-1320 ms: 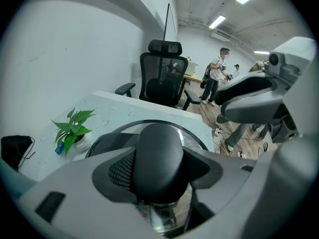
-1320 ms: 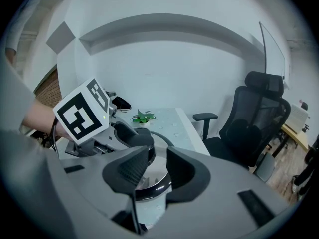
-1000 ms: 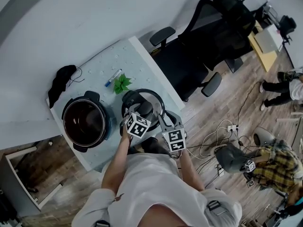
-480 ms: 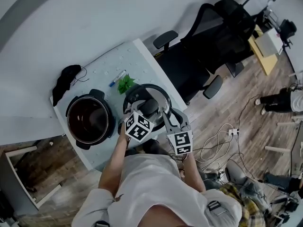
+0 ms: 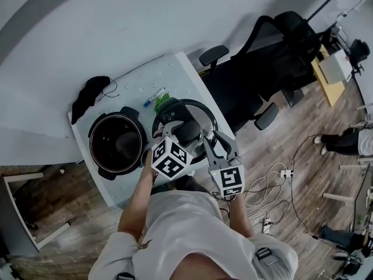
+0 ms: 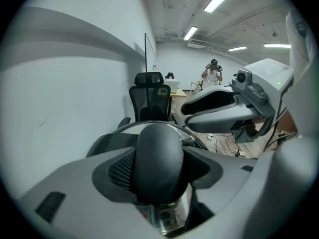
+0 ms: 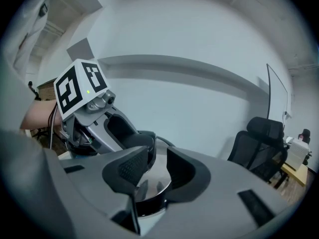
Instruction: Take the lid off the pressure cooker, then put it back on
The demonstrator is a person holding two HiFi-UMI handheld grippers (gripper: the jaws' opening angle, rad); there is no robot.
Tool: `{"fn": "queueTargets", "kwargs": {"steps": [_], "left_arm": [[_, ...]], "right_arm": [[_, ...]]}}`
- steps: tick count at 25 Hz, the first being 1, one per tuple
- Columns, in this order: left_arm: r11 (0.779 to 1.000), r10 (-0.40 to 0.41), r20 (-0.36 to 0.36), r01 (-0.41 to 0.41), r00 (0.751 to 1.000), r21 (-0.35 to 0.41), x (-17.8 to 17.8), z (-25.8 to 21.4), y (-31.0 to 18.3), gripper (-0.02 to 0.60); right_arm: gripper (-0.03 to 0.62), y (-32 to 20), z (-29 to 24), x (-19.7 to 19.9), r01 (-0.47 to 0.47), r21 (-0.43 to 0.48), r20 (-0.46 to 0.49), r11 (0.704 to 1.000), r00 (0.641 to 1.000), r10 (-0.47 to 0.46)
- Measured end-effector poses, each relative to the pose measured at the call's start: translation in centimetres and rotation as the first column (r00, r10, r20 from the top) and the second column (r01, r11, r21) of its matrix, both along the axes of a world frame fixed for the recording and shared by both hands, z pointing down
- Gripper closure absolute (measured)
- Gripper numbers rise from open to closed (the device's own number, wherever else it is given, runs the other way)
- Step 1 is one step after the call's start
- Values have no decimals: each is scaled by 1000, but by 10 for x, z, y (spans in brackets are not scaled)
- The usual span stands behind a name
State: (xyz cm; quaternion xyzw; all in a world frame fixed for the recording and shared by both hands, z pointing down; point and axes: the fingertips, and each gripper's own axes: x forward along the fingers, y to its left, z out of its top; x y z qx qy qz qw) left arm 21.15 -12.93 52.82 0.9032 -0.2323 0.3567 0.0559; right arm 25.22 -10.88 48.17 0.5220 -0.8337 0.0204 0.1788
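Holds the lid [image 5: 193,112] clear of the pressure cooker [image 5: 116,143], up over the right part of the bench [image 5: 137,83], just right of the open pot. Clamps the left gripper [image 6: 159,167] round the black knob [image 5: 187,132] at the lid's middle, jaws fairly wide, both ribbed pads hard against the knob's sides. Has the right gripper [image 7: 157,171] at the lid's near right, jaws drawn close together and gripping the lid's near edge, polished steel shining in the narrow gap between the pads. Shows both marker cubes side by side in the head view, just on the near side of the lid. Open cooker on the left of the bench, dark inside, one handle on its far side and one on its near side. Beyond the lid, on the far part of the bench: a small green plant [image 5: 166,103], a marker pen [image 5: 154,94] and, at the far left corner, a black cloth [image 5: 89,98]. Right of the bench, a black office chair [image 5: 265,63].
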Motion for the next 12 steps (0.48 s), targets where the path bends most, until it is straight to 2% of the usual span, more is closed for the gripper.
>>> {"fn": "queueTargets", "kwargs": {"steps": [5, 12], "left_arm": [[999, -28, 0, 28, 1000, 29, -22, -23, -5, 308], [995, -95, 1, 95, 995, 32, -68, -42, -11, 308]], "right_arm": [[471, -3, -21, -22, 52, 38, -5, 998, 999, -52], [471, -9, -37, -61, 126, 73, -5, 989, 992, -126]]}}
